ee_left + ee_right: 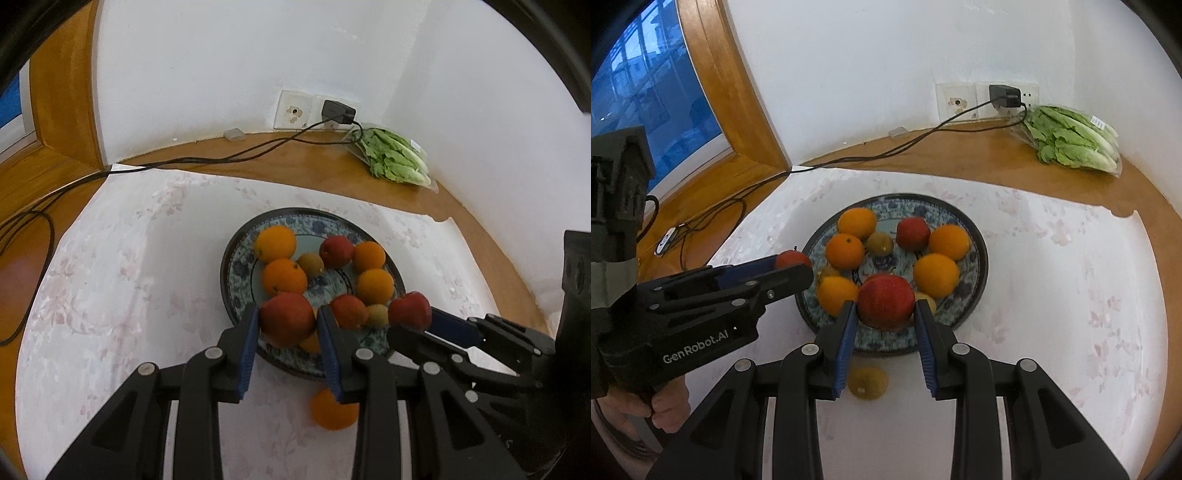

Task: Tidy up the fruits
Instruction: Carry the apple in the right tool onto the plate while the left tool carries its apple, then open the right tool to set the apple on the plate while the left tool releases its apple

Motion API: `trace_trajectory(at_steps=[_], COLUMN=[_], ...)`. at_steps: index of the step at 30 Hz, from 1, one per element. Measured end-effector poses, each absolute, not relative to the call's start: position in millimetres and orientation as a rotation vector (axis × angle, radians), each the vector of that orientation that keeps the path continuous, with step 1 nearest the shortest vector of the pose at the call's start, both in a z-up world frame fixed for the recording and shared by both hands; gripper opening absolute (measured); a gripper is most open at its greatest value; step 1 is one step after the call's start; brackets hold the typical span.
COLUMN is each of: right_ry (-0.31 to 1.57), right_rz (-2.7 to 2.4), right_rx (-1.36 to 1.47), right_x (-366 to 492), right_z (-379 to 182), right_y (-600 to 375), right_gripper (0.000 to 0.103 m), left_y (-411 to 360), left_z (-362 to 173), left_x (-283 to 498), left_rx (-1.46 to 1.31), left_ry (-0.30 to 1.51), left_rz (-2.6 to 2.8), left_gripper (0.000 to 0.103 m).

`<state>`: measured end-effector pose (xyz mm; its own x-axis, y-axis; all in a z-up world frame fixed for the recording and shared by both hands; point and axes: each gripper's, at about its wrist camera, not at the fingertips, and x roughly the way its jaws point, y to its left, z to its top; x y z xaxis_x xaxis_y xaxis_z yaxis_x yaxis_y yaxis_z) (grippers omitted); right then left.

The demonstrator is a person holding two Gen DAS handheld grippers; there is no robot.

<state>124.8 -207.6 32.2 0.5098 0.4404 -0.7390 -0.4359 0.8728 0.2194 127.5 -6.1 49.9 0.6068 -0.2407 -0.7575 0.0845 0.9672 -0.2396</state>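
A blue patterned plate (229,258) (981,258) on the flowered cloth holds several oranges, red apples and small yellow-green fruits. My left gripper (288,314) is shut on a red apple (286,325) held above the plate's near rim. The right wrist view shows that left gripper (798,266) from the side, with its apple (792,258) at the plate's left edge. My right gripper (886,306) is shut on another red apple (886,295) over the near part of the plate; the left wrist view shows this gripper (410,317) and apple (408,308) at the right.
An orange (334,410) and a small yellow-green fruit (868,382) lie on the cloth in front of the plate. Bagged lettuce (1071,136) sits at the back right below a wall socket with a charger (1004,96); its cable (886,151) runs left. A hand (670,410) grips the left gripper's handle.
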Motion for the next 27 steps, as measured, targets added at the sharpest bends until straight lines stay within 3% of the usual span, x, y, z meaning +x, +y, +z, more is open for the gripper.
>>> trace_trajectory(at_steps=[27], right_ry=[0.869], right_rz=[0.507], right_rx=[-0.036], right_x=[155], right_z=[18], right_y=[-186], right_gripper=[0.033], left_y=[5], left_z=[33], left_x=[150], left_rx=[-0.218], left_ry=[0.904], left_rz=[-0.18], left_gripper=[0.033])
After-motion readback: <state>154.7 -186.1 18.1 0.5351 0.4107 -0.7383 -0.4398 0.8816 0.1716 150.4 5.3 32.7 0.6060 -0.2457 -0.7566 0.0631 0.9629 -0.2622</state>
